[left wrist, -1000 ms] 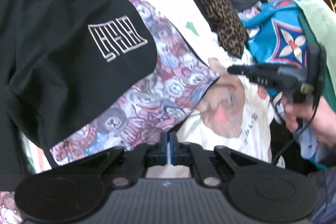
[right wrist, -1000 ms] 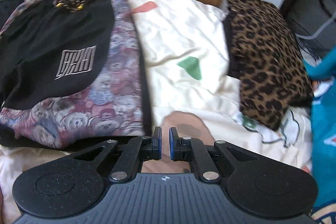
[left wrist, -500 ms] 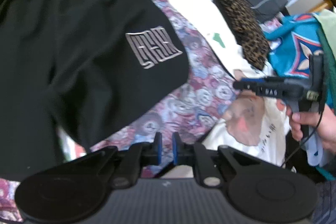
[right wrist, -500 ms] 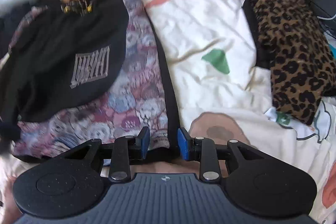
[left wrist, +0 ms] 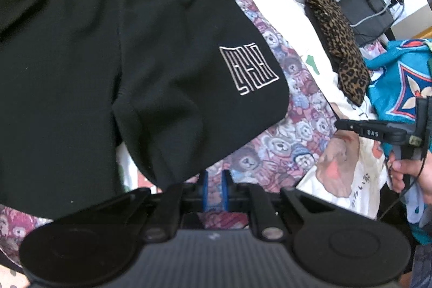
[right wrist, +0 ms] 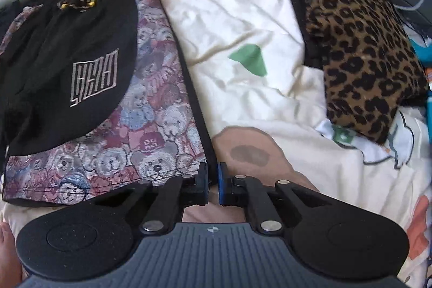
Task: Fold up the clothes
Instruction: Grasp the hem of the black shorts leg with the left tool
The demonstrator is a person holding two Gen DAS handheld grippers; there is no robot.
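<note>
Meanwhile, the left gripper (left wrist: 214,189) pinches the lower edge of the teddy-bear print tapestry garment (left wrist: 283,142) lying under the black drawstring shorts (left wrist: 135,58), while the right gripper (right wrist: 213,180), its jaws closing, clamps that garment's black-trimmed corner on the cream patterned bedsheet (right wrist: 243,18).

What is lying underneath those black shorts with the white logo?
The black shorts lie on a teddy-bear print garment, which rests on a cream bedsheet. Only the print's right and lower margins show; the rest is covered by the shorts.
</note>
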